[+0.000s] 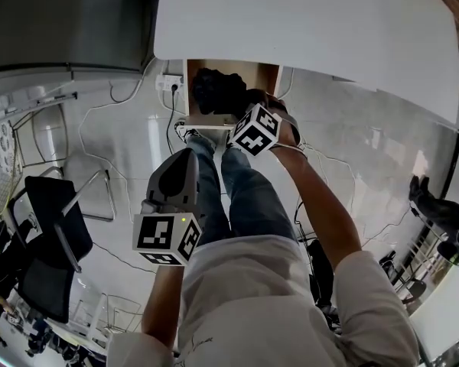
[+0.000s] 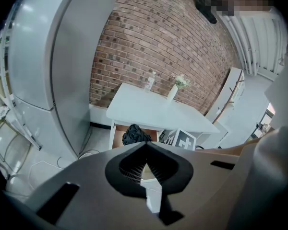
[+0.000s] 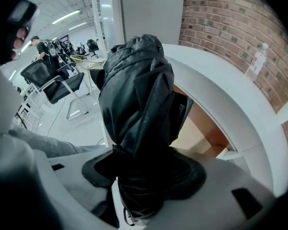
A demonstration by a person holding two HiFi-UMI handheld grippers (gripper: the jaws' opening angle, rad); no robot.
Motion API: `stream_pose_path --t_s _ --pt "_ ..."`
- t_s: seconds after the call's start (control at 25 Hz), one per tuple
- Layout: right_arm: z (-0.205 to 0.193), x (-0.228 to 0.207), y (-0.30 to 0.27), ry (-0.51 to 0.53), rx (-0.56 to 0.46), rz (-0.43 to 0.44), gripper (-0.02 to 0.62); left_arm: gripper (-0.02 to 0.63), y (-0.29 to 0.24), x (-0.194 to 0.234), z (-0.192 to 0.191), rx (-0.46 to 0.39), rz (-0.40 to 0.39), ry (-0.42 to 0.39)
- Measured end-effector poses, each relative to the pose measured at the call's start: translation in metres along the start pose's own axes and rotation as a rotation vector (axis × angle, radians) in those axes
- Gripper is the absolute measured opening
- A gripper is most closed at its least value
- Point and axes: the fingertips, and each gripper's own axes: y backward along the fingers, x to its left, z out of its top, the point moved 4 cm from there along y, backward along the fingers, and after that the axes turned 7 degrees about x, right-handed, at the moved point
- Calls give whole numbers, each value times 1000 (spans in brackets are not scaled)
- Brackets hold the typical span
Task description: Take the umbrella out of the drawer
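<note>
In the head view a folded black umbrella sits at the open wooden drawer under the white table. My right gripper reaches steeply down to it, marker cube uppermost. Seen from the right gripper view, the bunched black fabric of the umbrella fills the jaws of my right gripper, which are shut on it above the drawer's brown inside. My left gripper hangs back over the person's legs. Its jaws meet with nothing between them, and the umbrella lies far ahead.
A black chair stands on the floor at the left, with cables trailing nearby. A tall grey cabinet rises left of the table. A bottle and a vase stand on the tabletop by the brick wall.
</note>
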Motion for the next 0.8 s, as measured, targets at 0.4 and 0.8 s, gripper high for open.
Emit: stream_pose_path --t_s 0.4,0.8 --pt "-4 7 24 8 -14 1 264 17 11 -14 1 -2 -1 -20" --pt "-2 14 54 12 -43 1 265 17 22 -27 5 -21 -14 -21"
